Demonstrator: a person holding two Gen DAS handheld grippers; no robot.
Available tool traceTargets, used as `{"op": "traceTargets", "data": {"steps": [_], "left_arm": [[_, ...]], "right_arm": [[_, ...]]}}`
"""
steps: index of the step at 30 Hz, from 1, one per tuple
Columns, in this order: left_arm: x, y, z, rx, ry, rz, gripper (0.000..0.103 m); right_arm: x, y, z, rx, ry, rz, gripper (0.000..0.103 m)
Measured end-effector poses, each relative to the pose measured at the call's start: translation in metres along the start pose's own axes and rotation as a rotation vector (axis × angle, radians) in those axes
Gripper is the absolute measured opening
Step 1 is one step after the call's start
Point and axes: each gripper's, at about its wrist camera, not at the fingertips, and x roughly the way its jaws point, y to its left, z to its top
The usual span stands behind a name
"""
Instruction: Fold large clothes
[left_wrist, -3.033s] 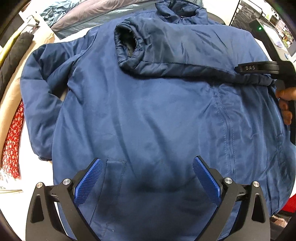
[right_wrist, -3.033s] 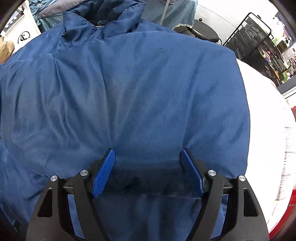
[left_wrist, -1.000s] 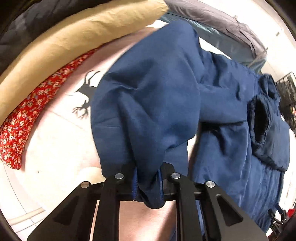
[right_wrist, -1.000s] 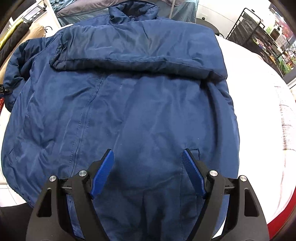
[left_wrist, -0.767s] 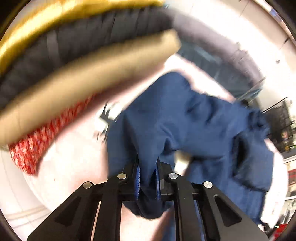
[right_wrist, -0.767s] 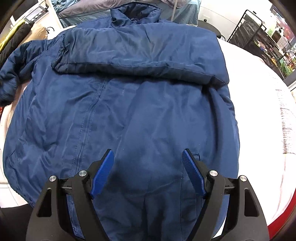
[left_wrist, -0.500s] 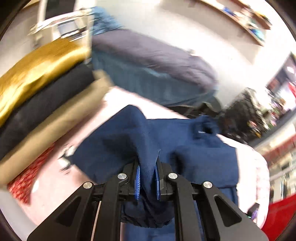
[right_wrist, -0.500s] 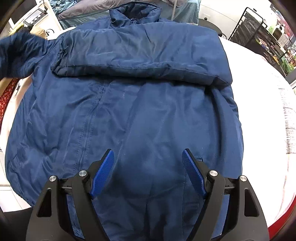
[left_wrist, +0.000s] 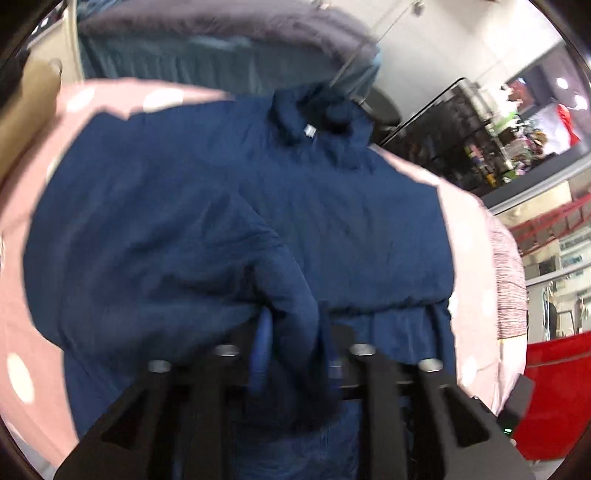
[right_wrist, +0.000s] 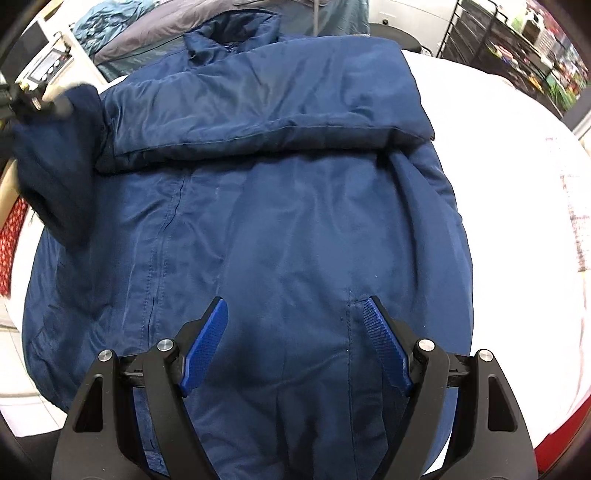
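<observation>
A large navy jacket (right_wrist: 295, 221) lies front up on the bed, collar (right_wrist: 232, 29) at the far end. One sleeve (right_wrist: 277, 110) is folded across the chest. My left gripper (left_wrist: 293, 343) hovers over the jacket's upper part with the other sleeve (left_wrist: 288, 295) between its jaws. Those jaws are opening, and the pads stand apart around the bunched cloth. In the right wrist view the left gripper (right_wrist: 33, 101) is a blur at the far left, the sleeve (right_wrist: 55, 166) hanging below it. My right gripper (right_wrist: 295, 343) is open above the jacket's lower front, holding nothing.
The pale dotted bed cover (left_wrist: 22, 295) shows around the jacket, wide on the right (right_wrist: 517, 184). Grey and teal garments (left_wrist: 221, 29) lie beyond the collar. A black wire rack (right_wrist: 498, 44) stands far right. A red floral cloth (right_wrist: 11, 236) lies at the left edge.
My left gripper swung the sleeve from the bed's left side up over the jacket, and its jaws have parted. The right gripper stayed in place, open.
</observation>
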Motion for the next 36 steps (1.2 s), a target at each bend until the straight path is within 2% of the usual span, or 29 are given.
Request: {"op": "traceTargets", "data": {"steps": [1,2,3,7,10,14,17,18,21,26,27,28,31,36], "left_arm": [[0.002,0.002,-0.004,-0.016,-0.001,0.002,0.049],[0.003,0.005,-0.003,-0.026,-0.009,0.007,0.064],[0.002,0.007,-0.004,-0.034,-0.024,0.012,0.074],[-0.023,0.032,-0.009,-0.058,-0.087,0.042,0.079],[-0.036,0.057,-0.021,-0.079,-0.094,0.118,0.08],[-0.04,0.099,-0.06,-0.132,-0.059,0.212,0.08],[-0.038,0.125,-0.09,-0.195,-0.013,0.232,0.08],[-0.036,0.133,-0.101,-0.223,0.002,0.232,0.08],[-0.031,0.143,-0.124,-0.277,0.027,0.229,0.08],[-0.028,0.136,-0.135,-0.292,0.025,0.213,0.08],[-0.026,0.132,-0.134,-0.287,0.025,0.21,0.08],[-0.025,0.129,-0.133,-0.281,0.026,0.203,0.08],[-0.025,0.118,-0.13,-0.262,0.017,0.184,0.08],[-0.025,0.102,-0.118,-0.215,0.007,0.172,0.08]], "right_arm": [[0.0,0.0,0.0,-0.003,0.0,0.006,0.076],[-0.001,0.001,0.0,-0.008,-0.002,0.01,0.076],[-0.001,0.003,0.002,-0.017,-0.003,0.022,0.076],[0.001,0.016,0.01,-0.051,0.003,0.094,0.076],[0.001,0.032,0.022,-0.05,0.012,0.2,0.076],[-0.002,0.055,0.045,-0.007,0.011,0.392,0.076],[0.007,0.075,0.062,0.05,0.057,0.546,0.076],[0.012,0.08,0.066,0.065,0.073,0.567,0.076],[0.03,0.1,0.072,0.066,0.107,0.557,0.075],[0.045,0.12,0.08,0.033,0.126,0.523,0.06],[0.044,0.121,0.081,0.034,0.121,0.512,0.052],[0.044,0.121,0.085,0.036,0.113,0.5,0.034],[0.03,0.116,0.097,0.045,0.069,0.503,0.014],[-0.034,0.085,0.136,0.037,-0.109,0.52,0.013]]}}
